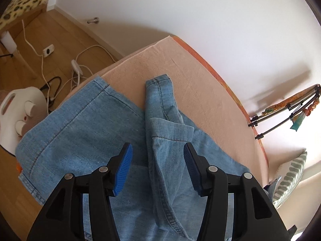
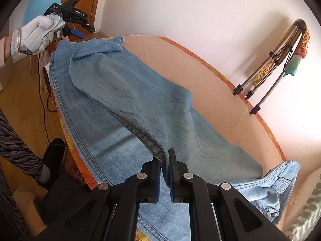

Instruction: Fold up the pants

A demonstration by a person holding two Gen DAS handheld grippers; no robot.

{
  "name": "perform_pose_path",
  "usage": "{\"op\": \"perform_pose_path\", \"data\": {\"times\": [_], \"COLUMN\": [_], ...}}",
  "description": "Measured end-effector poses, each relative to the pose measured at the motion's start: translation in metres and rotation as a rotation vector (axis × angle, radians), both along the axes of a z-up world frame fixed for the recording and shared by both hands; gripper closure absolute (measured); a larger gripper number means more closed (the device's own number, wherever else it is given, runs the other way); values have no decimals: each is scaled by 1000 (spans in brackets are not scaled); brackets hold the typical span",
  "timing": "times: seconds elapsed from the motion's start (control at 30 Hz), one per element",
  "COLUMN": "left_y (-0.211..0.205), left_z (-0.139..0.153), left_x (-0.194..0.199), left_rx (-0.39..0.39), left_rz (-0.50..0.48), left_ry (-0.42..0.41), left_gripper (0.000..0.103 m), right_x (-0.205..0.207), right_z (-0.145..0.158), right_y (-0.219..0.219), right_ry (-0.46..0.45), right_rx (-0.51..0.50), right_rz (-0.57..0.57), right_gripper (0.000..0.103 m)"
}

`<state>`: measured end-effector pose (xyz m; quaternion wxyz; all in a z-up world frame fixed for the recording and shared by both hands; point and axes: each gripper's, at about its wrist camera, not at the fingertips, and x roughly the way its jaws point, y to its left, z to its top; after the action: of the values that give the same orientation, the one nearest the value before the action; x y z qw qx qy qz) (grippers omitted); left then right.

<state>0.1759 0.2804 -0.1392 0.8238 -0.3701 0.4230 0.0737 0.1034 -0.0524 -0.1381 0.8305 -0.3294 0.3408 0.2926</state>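
Light blue denim pants [image 2: 128,92] lie along a peach-covered table [image 2: 200,80]; the waistband [image 2: 280,180] is at the near right. My right gripper [image 2: 165,156] is shut on a raised fold of the upper leg's edge. In the left wrist view, the two leg ends [image 1: 84,116] lie at the table's end, one leg [image 1: 160,100] crumpled over the other. My left gripper [image 1: 158,150] is open just above the crumpled leg, touching nothing. It also shows in the right wrist view [image 2: 74,32], held by a gloved hand above the far cuffs.
A folded tripod [image 2: 276,64] leans on the white wall right of the table. Cables and power strips [image 1: 76,68] lie on the wood floor beyond the table end. A white appliance [image 1: 18,116] stands left. A striped cushion [image 1: 291,176] lies right. The person's leg and shoe [image 2: 54,156] are left.
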Motion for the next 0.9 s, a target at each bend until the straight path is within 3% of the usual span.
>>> {"op": "perform_pose_path", "data": {"times": [0.17, 0.23, 0.3, 0.4, 0.6, 0.77, 0.9], "left_y": [-3, -11, -18, -17, 21, 50, 47], "left_z": [-17, -19, -17, -2, 45, 84, 73], "left_x": [16, 20, 23, 13, -26, -69, -101], "left_rx": [-49, -45, -17, 51, 65, 62, 161], "left_rz": [8, 1, -4, 35, 152, 228, 197], "left_ry": [1, -11, -17, -65, -202, -327, -280], "left_gripper": [51, 57, 97, 97, 98, 98, 98], "right_x": [1, 3, 4, 6, 13, 16, -5], "right_z": [-3, -6, -9, -12, -6, 27, 32], "right_y": [-1, -1, -1, -2, -1, 2, 10], "right_ry": [7, 13, 16, 20, -5, -83, -110], "right_rx": [4, 2, -2, -4, -13, 51, 50], "right_rz": [1, 0, -1, -5, -21, -56, -23], "right_gripper": [99, 99, 99, 99, 99, 99, 99]}}
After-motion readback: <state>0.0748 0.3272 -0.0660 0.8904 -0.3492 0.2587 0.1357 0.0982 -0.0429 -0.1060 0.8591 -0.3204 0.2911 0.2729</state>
